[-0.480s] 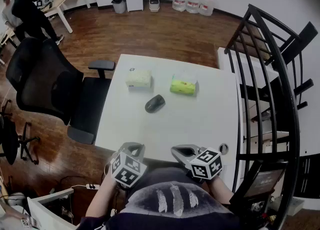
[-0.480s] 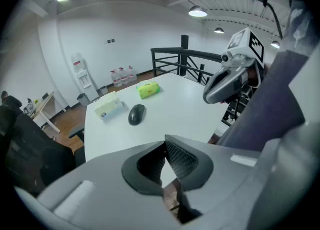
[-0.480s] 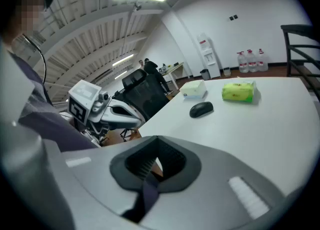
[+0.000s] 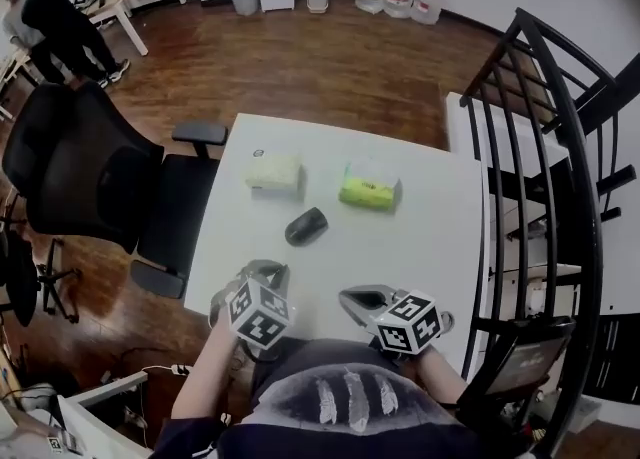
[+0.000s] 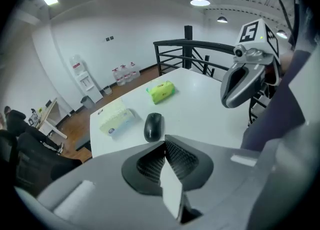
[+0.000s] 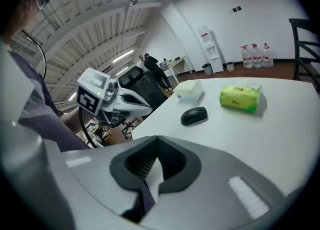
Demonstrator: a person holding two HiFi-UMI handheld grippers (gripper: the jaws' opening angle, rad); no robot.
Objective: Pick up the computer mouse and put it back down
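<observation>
The dark computer mouse lies on the white table, in front of two tissue packs. In the left gripper view the mouse sits just past my left gripper, whose jaws are shut with nothing between them. From the head view, that left gripper hovers at the table's near edge, short of the mouse. My right gripper is beside it to the right, also shut and empty. The right gripper view shows the mouse farther off to the left of centre, beyond the right gripper.
A pale yellow tissue pack and a green one lie behind the mouse. A black office chair stands left of the table, and a black railing runs along its right side. People stand at a far desk.
Both grippers have edged forward over the table's near edge, closer to the mouse. The mouse and the packs have not moved on the table.
</observation>
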